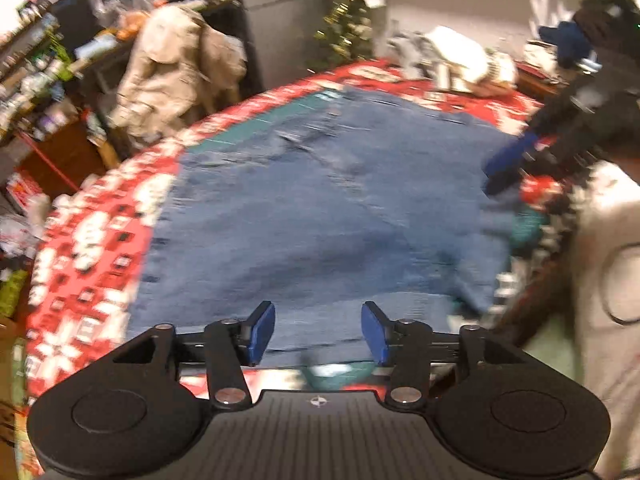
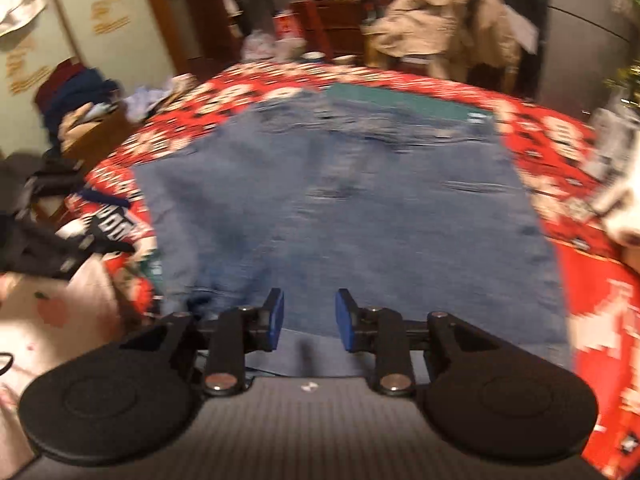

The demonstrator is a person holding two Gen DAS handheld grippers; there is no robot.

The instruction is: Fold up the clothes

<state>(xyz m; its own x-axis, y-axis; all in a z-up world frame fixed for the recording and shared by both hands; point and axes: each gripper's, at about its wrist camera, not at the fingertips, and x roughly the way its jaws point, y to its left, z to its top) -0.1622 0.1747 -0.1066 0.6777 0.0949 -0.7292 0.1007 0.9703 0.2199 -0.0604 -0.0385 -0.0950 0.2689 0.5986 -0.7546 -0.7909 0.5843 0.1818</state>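
Note:
A blue denim garment (image 1: 320, 208) lies spread flat on a table under a red-and-white patterned cloth (image 1: 88, 240), with a teal mat (image 1: 256, 120) showing at its far edge. My left gripper (image 1: 318, 332) hovers over the garment's near edge, open, with nothing between its blue pads (image 1: 260, 332). In the right wrist view the same denim garment (image 2: 340, 208) fills the middle. My right gripper (image 2: 311, 320) is open above its near hem, its gap narrower and holding nothing. The right gripper's blue finger (image 1: 508, 160) also shows at the garment's right side. Both views are blurred.
A pile of pale clothes (image 1: 452, 60) sits at the far end of the table. A beige coat (image 1: 176, 64) hangs over a chair beyond it. Cluttered shelves (image 1: 40, 60) stand to the left. A person in a cream top (image 1: 608, 280) stands at the right edge.

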